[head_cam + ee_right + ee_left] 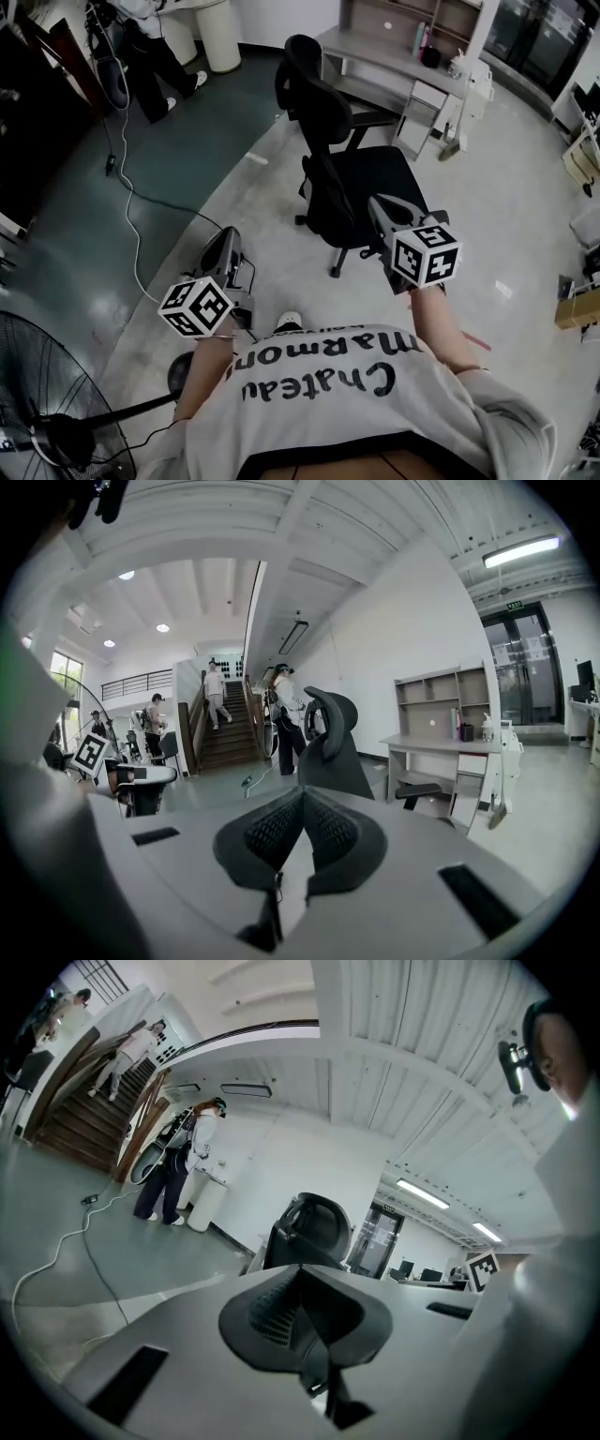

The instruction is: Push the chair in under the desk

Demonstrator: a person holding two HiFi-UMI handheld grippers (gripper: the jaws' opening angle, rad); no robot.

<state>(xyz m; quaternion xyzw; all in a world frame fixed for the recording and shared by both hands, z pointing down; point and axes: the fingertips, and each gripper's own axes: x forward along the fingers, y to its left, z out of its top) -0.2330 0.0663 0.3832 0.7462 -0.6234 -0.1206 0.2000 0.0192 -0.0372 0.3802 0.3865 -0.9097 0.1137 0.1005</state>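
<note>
A black office chair (347, 178) stands on the pale floor, its backrest to the left and its seat turned toward the grey desk (394, 52) at the back. It is apart from the desk. My right gripper (382, 204) hovers shut and empty over the near edge of the seat. My left gripper (225, 239) is lower left, shut and empty, well clear of the chair. The left gripper view shows the shut left gripper (300, 1274) pointing at the chair's backrest (314, 1227). The right gripper view shows the shut right gripper (302, 799) facing the chair (330, 733) and desk (441, 742).
A standing fan (37, 403) is at the lower left. A cable (131, 206) trails over the dark floor. A person (155, 56) stands by a white bin (217, 33) at the back left. A drawer unit (422, 112) sits under the desk. Stairs (225, 738) rise behind.
</note>
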